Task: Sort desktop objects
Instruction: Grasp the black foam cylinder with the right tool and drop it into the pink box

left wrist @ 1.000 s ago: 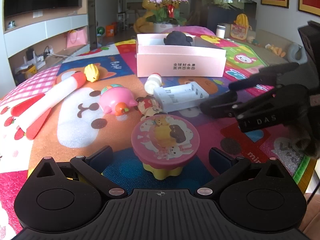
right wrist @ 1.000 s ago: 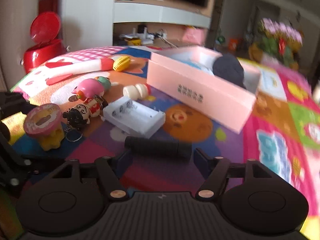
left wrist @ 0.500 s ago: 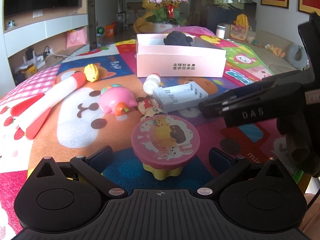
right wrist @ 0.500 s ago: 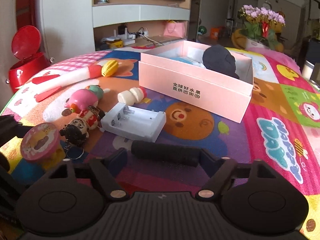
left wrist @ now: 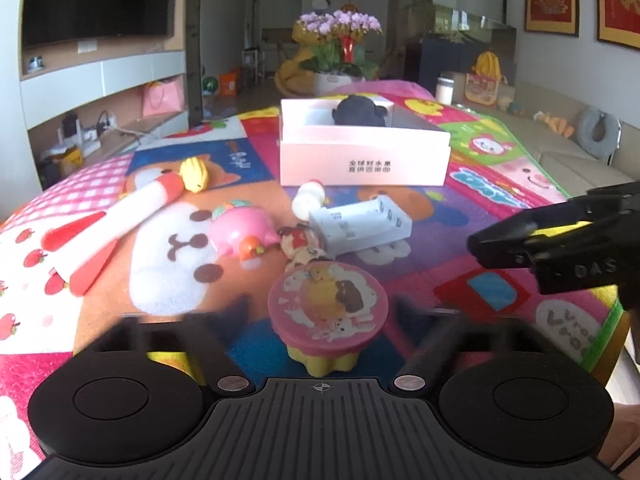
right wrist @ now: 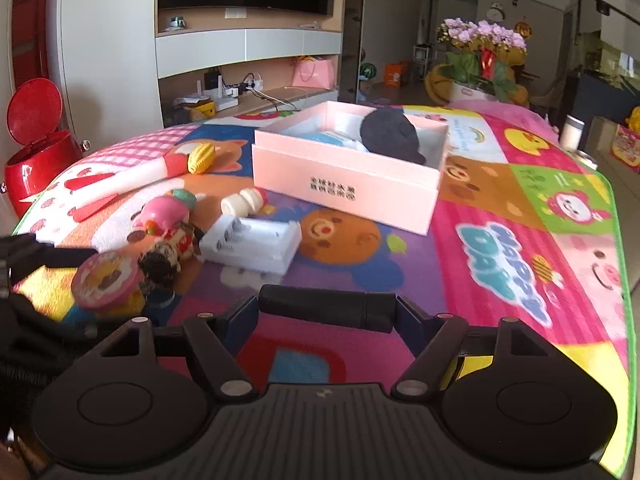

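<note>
My right gripper (right wrist: 326,314) is shut on a black cylinder (right wrist: 326,307), held crosswise above the mat. It shows at the right of the left wrist view (left wrist: 556,246). My left gripper (left wrist: 320,316) is open, its blurred fingers on either side of a pink round-topped toy (left wrist: 328,306), not touching it. The pink box (right wrist: 348,170) stands at the back with a dark plush toy (right wrist: 390,136) inside. A white battery holder (right wrist: 252,242), a small doll (right wrist: 168,250), a pink pig toy (left wrist: 240,232), a white bottle (left wrist: 307,200), a yellow toy (left wrist: 194,170) and a red-white rocket (left wrist: 112,226) lie on the mat.
The colourful cartoon mat (right wrist: 520,216) covers the table, whose right edge drops off near a sofa (left wrist: 568,160). A red bin (right wrist: 36,148) stands at the left. Flowers (right wrist: 480,52) stand beyond the table's far end.
My right gripper has lifted and pulled back to the right with the black cylinder. My left gripper has risen slightly and is blurred by motion; the toys lie where they were.
</note>
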Tool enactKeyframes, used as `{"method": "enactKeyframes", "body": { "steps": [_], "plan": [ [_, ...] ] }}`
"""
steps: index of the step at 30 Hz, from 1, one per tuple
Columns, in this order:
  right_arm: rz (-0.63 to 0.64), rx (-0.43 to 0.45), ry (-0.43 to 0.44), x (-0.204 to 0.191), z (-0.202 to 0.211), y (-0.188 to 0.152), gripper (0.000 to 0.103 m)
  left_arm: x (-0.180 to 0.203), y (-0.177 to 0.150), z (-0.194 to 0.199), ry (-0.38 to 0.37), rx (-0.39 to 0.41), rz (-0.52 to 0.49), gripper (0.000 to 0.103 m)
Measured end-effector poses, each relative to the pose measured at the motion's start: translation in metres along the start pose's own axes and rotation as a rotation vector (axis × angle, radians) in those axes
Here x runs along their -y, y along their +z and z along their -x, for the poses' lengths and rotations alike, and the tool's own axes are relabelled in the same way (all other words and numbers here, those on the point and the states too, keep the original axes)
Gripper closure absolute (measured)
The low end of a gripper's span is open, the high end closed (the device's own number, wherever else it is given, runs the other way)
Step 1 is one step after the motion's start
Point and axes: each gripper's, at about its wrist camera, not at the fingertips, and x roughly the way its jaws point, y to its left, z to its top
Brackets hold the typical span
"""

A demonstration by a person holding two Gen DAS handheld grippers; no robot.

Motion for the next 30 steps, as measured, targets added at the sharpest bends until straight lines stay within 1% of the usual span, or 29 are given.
{"method": "enactKeyframes", "body": {
  "steps": [4,5,6,10,12,14,16,18,20,22,23,24,25,26,27,28,30],
  "plan": [
    [-0.003,0.000,-0.006,0.000,0.010,-0.008,0.029,0.002,0.000,0.005,-0.006,0.017,-0.011,0.037],
    [-0.002,0.000,-0.007,0.000,0.012,-0.009,0.029,0.003,0.001,0.007,-0.004,0.024,-0.019,0.041],
    [0.001,-0.001,-0.006,0.000,0.014,-0.010,0.029,0.004,0.001,0.009,-0.001,0.031,-0.029,0.042],
    [0.019,-0.011,0.021,0.000,0.022,-0.014,0.029,0.008,0.001,0.016,-0.011,0.035,-0.067,0.042],
    [0.016,-0.020,0.045,0.004,0.026,-0.015,0.029,0.010,0.007,0.020,-0.030,0.057,-0.098,0.042],
    [0.012,-0.008,0.050,0.009,0.031,-0.011,0.029,0.013,0.023,0.022,-0.035,0.098,-0.139,0.042],
    [0.014,0.047,0.025,0.017,0.037,0.002,0.029,0.013,0.049,0.020,-0.042,0.156,-0.163,0.042],
    [0.008,0.132,-0.010,0.026,0.043,0.024,0.029,0.015,0.077,0.013,-0.058,0.222,-0.173,0.042],
    [-0.009,0.226,-0.040,0.039,0.045,0.053,0.029,0.016,0.106,0.001,-0.072,0.296,-0.181,0.042],
    [-0.040,0.294,-0.051,0.053,0.041,0.084,0.029,0.015,0.136,-0.016,-0.082,0.359,-0.160,0.042],
    [-0.061,0.316,-0.047,0.060,0.035,0.101,0.029,0.012,0.149,-0.026,-0.091,0.380,-0.134,0.040],
    [-0.081,0.331,-0.040,0.067,0.029,0.117,0.029,0.009,0.161,-0.035,-0.103,0.396,-0.101,0.034],
    [-0.101,0.340,-0.032,0.073,0.020,0.132,0.029,0.004,0.174,-0.048,-0.098,0.388,-0.064,0.016],
    [-0.110,0.340,-0.025,0.078,0.011,0.143,0.028,-0.001,0.183,-0.058,-0.074,0.360,-0.035,0.010],
    [-0.115,0.336,-0.021,0.081,0.002,0.151,0.028,-0.006,0.188,-0.065,-0.047,0.336,-0.004,0.009],
    [-0.120,0.339,-0.023,0.084,-0.004,0.156,0.028,-0.013,0.189,-0.068,-0.037,0.317,0.018,0.009],
    [-0.132,0.353,-0.020,0.088,-0.010,0.154,0.022,-0.023,0.180,-0.064,-0.024,0.304,0.027,0.007]
  ]
}}
